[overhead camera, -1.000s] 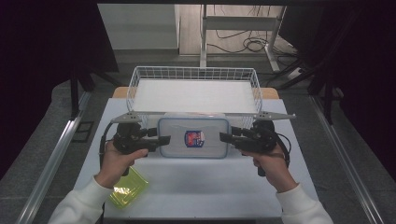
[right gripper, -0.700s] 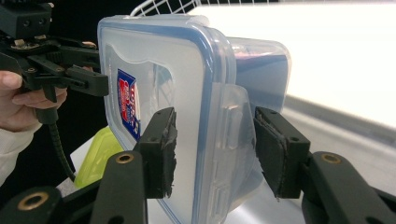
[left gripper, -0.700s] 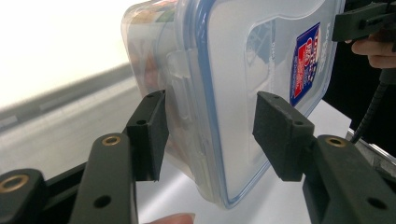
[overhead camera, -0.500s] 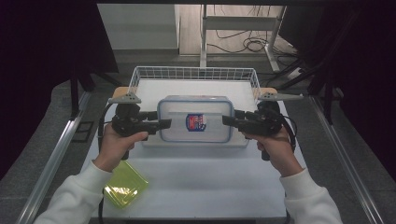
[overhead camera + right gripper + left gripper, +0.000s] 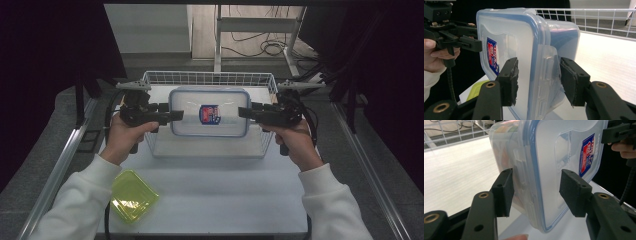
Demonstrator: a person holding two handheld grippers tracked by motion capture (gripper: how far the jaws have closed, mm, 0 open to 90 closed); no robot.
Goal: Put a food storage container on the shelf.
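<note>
A clear plastic food container (image 5: 210, 112) with a blue-rimmed lid and a red-and-blue label hangs in the air, lid up, over the white wire basket (image 5: 207, 75). My left gripper (image 5: 175, 116) is shut on its left end. My right gripper (image 5: 245, 112) is shut on its right end. In the left gripper view the jaws (image 5: 536, 187) straddle the container (image 5: 549, 157) at its side latch. The right gripper view shows the jaws (image 5: 537, 75) clamped across the other latch of the container (image 5: 506, 32), with the other hand and its gripper beyond.
A yellow-green plastic lid (image 5: 132, 195) lies on the white table (image 5: 225, 190) at the near left, beside the left sleeve. The wire basket stands at the table's far side. Metal rails run along both sides of the table, and cables lie on the floor behind.
Both hands have raised the container together and carried it away from the person. It was low in front of the basket and now hangs above the basket.
</note>
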